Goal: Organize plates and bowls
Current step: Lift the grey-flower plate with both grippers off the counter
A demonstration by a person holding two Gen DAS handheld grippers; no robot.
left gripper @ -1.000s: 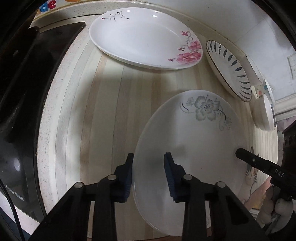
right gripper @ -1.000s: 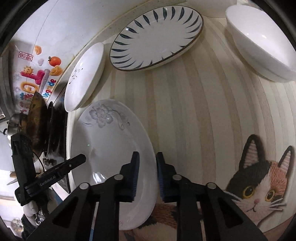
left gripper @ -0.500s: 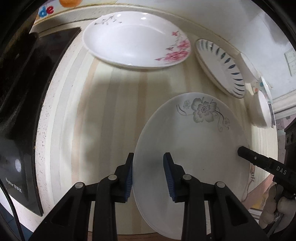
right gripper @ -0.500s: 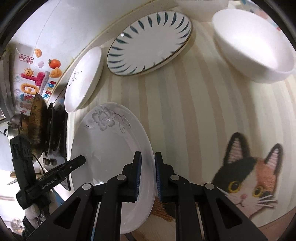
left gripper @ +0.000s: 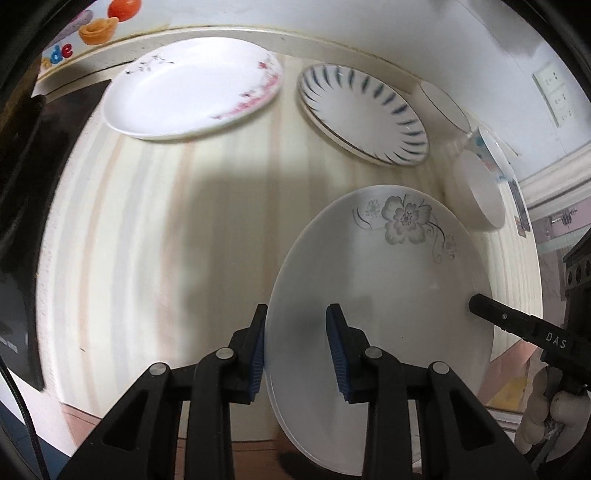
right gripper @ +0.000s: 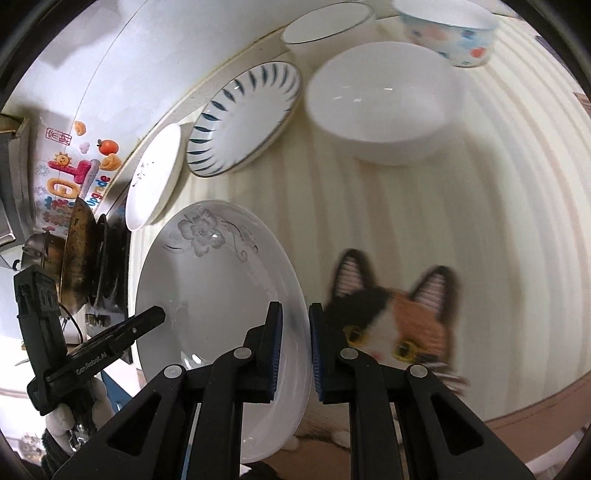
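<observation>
Grey-flower plate (left gripper: 376, 295) pinched at opposite rims, left gripper (left gripper: 295, 350) and right gripper (right gripper: 295, 347) clamped on it

Glossy ceramic plate (left gripper: 388, 295), woven mat (right gripper: 480, 221)

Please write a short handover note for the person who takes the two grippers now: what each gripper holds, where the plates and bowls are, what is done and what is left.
Left gripper: shut on the grey-flower plate, left rim.
Right gripper: shut on its opposite rim.
Both hold it above the striped mat.
On the mat: pink-flower plate, blue-striped plate, white bowl; behind it a patterned bowl and a blue-rimmed bowl.
Done: nothing stacked yet.
Left: set this plate down, then group plates and bowls.
</observation>
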